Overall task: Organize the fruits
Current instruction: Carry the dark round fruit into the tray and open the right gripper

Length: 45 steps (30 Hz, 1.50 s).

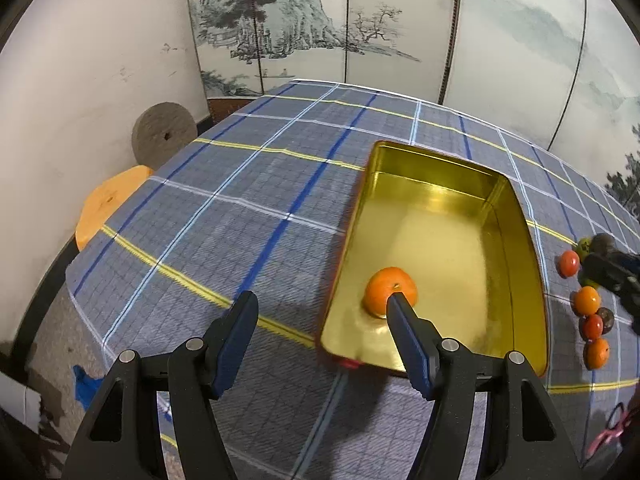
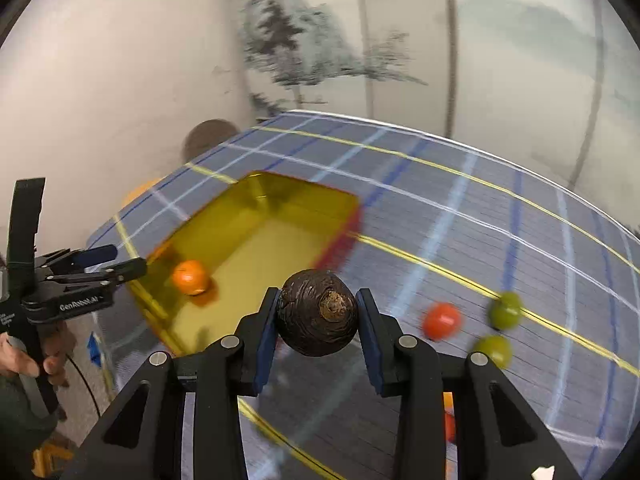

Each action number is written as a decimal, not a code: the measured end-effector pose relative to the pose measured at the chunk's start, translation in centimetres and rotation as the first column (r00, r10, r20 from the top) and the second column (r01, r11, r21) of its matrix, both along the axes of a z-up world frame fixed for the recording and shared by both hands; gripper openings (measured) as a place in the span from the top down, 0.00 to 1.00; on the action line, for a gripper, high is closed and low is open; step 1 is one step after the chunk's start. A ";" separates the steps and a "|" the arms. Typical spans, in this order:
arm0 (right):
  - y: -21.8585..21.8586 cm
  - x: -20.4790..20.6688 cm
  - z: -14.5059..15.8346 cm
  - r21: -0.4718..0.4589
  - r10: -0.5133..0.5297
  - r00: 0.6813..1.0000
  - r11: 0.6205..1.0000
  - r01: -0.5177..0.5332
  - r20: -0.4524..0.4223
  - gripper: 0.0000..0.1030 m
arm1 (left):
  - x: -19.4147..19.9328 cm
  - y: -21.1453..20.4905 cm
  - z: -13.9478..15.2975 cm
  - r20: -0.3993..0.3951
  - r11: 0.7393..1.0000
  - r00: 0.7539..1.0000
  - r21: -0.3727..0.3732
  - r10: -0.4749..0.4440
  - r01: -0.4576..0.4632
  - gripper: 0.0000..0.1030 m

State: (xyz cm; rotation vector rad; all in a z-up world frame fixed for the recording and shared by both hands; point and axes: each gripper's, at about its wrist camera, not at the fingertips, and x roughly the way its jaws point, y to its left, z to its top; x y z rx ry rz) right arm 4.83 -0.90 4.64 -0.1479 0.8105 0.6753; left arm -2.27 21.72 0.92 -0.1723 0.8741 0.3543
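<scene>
While the right gripper (image 2: pixel 318 322) clamps a dark brown fruit (image 2: pixel 318 312) above the checked tablecloth (image 2: pixel 440 240), the left gripper (image 1: pixel 320 312) hangs wide and empty over the near end of the gold tin (image 1: pixel 516 216). One orange (image 1: pixel 390 290) lies inside the tin; more fruit (image 1: pixel 586 300) sits just right of it.

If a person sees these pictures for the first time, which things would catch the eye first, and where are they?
Probably the dark brown ridged fruit, gripped by the right gripper above the plaid tablecloth. Next, the shiny gold tin on that cloth, holding one orange near its front end. The left gripper hangs open beside it.
</scene>
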 end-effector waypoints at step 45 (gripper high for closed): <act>12.1 0.2 -6.9 -0.251 0.195 0.979 0.946 -0.205 -0.065 0.65 | -3.2 4.0 -1.4 -0.068 0.992 0.992 -0.061 0.106 -0.110 0.33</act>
